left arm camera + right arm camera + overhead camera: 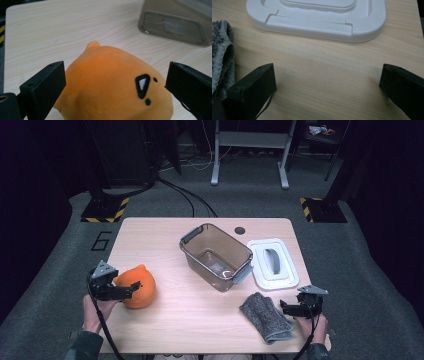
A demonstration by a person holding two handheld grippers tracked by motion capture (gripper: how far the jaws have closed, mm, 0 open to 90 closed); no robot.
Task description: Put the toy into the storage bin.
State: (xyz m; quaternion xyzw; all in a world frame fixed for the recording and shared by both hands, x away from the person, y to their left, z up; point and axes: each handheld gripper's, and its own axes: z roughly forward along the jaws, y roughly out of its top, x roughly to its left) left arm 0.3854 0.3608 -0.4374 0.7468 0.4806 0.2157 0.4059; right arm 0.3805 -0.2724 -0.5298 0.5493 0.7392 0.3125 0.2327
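At the left of the table (165, 227), near the person's edge, sits an orange plush toy (138, 286): a rounded, soft lump of bright orange fabric with a small nub poking up on top. In the left gripper view its fuzzy surface carries a black, roughly triangular mark with a pale centre and two small black dots beside it. The left gripper (131, 290) is right up against it, its jaws spread wide on either side of the toy's body, released and not pressing into the fabric. The toy rests on the wood, well apart from everything else.

Moving toward the middle, a clear brownish plastic bin (216, 256) stands upright and open, set at an angle to the table edge, with grey latches at its ends. Just beside it to the right a white lid (272, 263) lies flat, a grey handle in its centre.

In front of the bin, near the person's edge, a folded grey cloth (265, 317) lies on the wood. The right gripper (284, 307) sits just beside the cloth's right end, low over bare tabletop, jaws wide apart with nothing between them, the lid's near edge ahead of it.
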